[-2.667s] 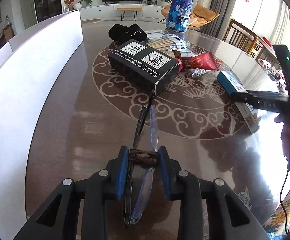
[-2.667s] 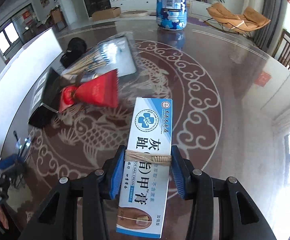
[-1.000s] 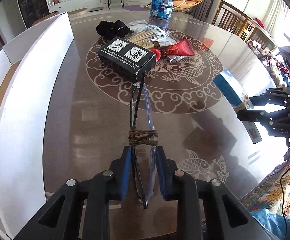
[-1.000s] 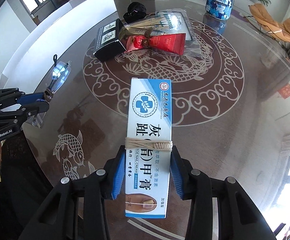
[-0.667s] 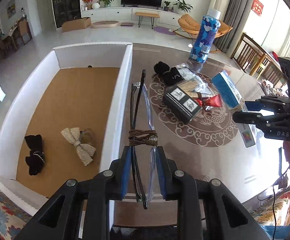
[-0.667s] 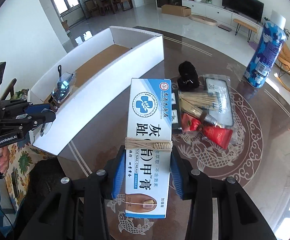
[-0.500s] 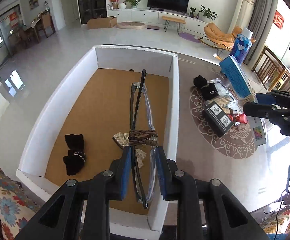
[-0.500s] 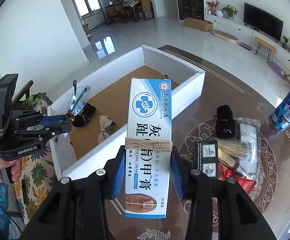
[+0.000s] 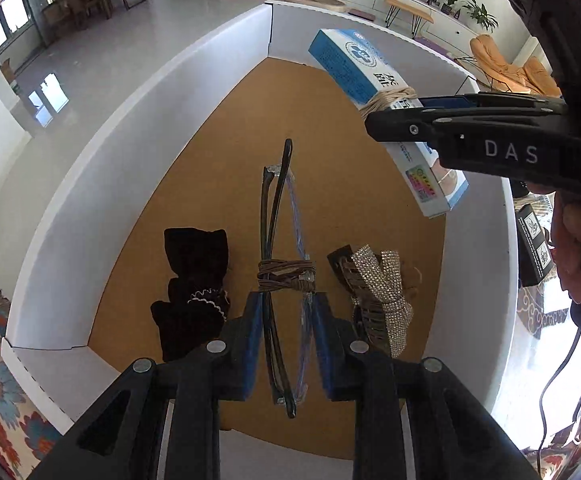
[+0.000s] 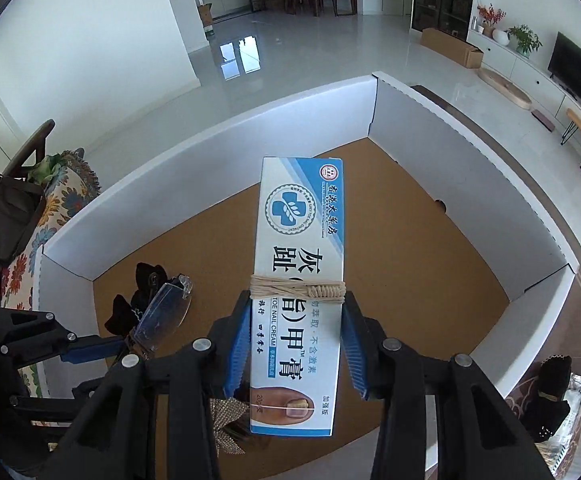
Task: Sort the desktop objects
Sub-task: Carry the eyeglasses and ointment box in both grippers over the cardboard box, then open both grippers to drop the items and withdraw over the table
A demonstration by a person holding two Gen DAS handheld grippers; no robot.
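My left gripper [image 9: 284, 312] is shut on folded glasses [image 9: 276, 216] bound with brown cord, held above the brown floor of a white-walled box [image 9: 130, 92]. My right gripper [image 10: 294, 320] is shut on a blue-and-white toe nail cream box [image 10: 300, 240] tied with twine, also held over the box [image 10: 430, 132]. The cream box shows in the left wrist view [image 9: 374, 88], up and to the right of the glasses. The glasses show in the right wrist view [image 10: 166, 312], at lower left.
Inside the box lie a black fabric piece [image 9: 194, 280] and a glittery bow clip [image 9: 378, 284], either side of the glasses. A black carton [image 9: 534, 240] and a black pouch [image 10: 550, 396] lie on the table right of the box. A floral chair [image 10: 50, 208] stands left.
Both grippers have lifted from the table and swung left with their loads; they now hang over the white box, closer together and lower than half a second ago.
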